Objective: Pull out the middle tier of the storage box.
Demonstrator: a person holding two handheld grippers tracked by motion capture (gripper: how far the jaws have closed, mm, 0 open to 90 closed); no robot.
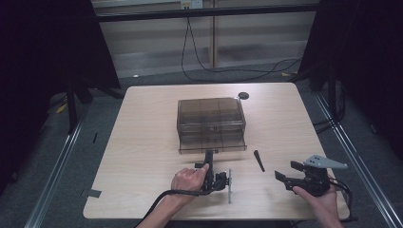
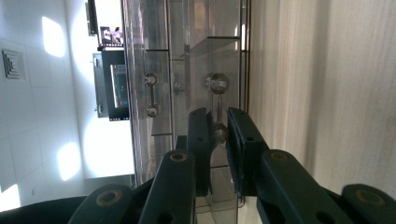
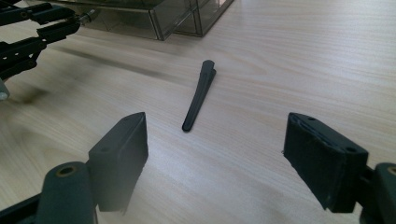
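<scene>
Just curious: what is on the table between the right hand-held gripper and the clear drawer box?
A slim black clip lies on the bare wood between the open right hand-held gripper and the drawer box, seen in the right gripper view.

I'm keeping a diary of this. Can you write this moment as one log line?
left gripper: shut on drawer handle | drawer: slightly out | right gripper: open near black clip

Smoked clear drawer box, bottom drawer slightly out.
</scene>
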